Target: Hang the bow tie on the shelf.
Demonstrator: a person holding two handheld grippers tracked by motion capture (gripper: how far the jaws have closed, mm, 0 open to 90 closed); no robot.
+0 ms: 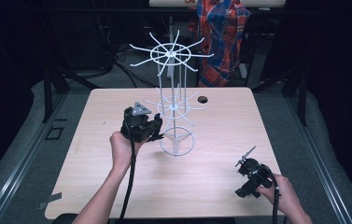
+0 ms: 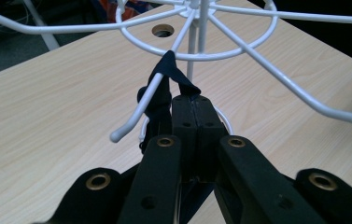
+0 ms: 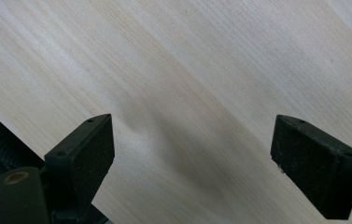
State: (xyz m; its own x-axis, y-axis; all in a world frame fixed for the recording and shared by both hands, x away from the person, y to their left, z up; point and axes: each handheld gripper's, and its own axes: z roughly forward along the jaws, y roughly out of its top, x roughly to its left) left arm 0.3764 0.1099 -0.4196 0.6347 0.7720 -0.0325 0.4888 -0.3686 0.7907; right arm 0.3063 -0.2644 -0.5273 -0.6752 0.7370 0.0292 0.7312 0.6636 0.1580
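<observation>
Strap loop going onto rack hook

Left gripper (image 2: 193, 100) is clenched on a dark navy fabric strap loop (image 2: 166, 77), pads pressed together with the cloth pinched at their tips. Loop rises just ahead of the jaws and drapes over one arm of the white wire two-tier hook rack (image 1: 173, 105), behind that arm's upturned tip (image 2: 117, 136). Holding the strap by its tail, not the loop, leaves the loop free to ride over the wire; the upturned tip would stop it sliding off once let go. Rack's ring base (image 1: 177, 143) sits just beyond the gripper on the pale wooden table (image 1: 211, 186), so the lower tier is within reach.

Right gripper (image 3: 192, 154) is released, jaws wide apart, nothing between them, bare tabletop just ahead. Judged parked well clear of the left gripper so it stays out of the hanging work.

Strap not yet let go.
</observation>
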